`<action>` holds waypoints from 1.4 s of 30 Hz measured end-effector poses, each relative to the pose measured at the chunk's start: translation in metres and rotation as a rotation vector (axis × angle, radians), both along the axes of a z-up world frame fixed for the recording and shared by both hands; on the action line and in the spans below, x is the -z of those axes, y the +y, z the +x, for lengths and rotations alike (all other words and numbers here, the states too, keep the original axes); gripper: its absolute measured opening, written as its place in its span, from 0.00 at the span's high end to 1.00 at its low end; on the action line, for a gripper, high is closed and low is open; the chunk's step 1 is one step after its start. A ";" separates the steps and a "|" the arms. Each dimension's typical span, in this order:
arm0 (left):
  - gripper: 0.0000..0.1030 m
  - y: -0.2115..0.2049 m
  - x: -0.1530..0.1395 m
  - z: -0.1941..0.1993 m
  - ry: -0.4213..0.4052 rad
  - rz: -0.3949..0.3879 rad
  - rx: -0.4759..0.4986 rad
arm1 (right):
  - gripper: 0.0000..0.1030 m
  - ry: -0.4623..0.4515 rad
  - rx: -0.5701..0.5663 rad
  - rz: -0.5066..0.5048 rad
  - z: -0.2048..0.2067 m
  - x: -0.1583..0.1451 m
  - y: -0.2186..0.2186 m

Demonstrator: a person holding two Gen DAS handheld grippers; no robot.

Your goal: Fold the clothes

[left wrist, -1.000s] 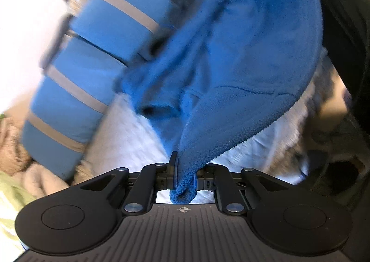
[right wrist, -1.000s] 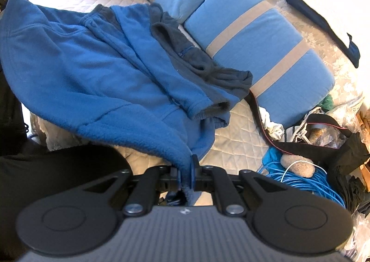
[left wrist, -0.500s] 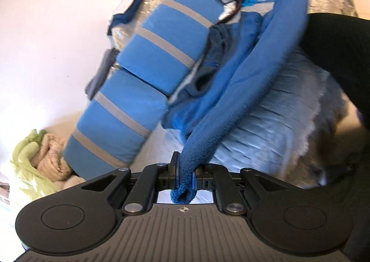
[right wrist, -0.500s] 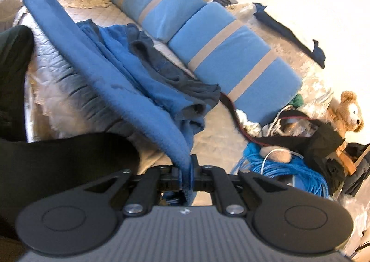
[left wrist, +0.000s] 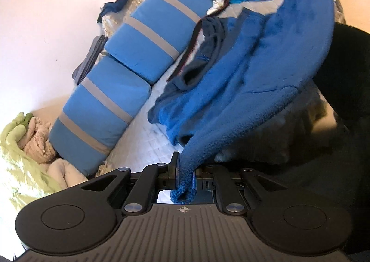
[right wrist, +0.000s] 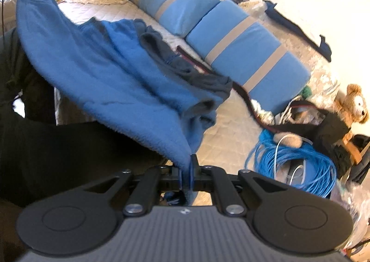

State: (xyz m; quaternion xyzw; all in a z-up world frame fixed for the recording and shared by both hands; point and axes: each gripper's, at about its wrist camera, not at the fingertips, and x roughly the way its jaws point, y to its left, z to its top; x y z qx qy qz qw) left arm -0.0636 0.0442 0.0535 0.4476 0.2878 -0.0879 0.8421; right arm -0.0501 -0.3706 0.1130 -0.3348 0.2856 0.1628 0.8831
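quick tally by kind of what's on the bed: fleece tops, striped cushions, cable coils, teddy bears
blue fleece top: 1
blue cushions with grey stripes: 2
blue cable coil: 1
brown teddy bear: 1
total: 5

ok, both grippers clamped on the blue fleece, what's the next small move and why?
Probably draw the two grippers apart to tension the hem. The left gripper and right gripper each pinch an edge of the blue fleece garment, but it sags between them and its far part lies bunched on the white quilted bedcover.
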 end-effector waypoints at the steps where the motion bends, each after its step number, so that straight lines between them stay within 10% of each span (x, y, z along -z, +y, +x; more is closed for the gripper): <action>1: 0.91 0.003 -0.003 0.010 -0.005 0.000 0.000 | 0.94 -0.014 0.000 0.000 0.006 -0.003 0.000; 18: 0.91 0.034 -0.004 0.222 -0.030 -0.072 -0.089 | 0.93 -0.142 0.003 -0.027 0.221 -0.028 0.006; 37: 0.86 0.064 0.089 0.402 0.141 -0.127 -0.152 | 0.93 0.055 0.074 -0.086 0.426 0.078 0.017; 42: 0.51 0.078 0.109 0.417 0.207 -0.136 -0.251 | 0.42 0.089 0.131 -0.124 0.438 0.092 0.019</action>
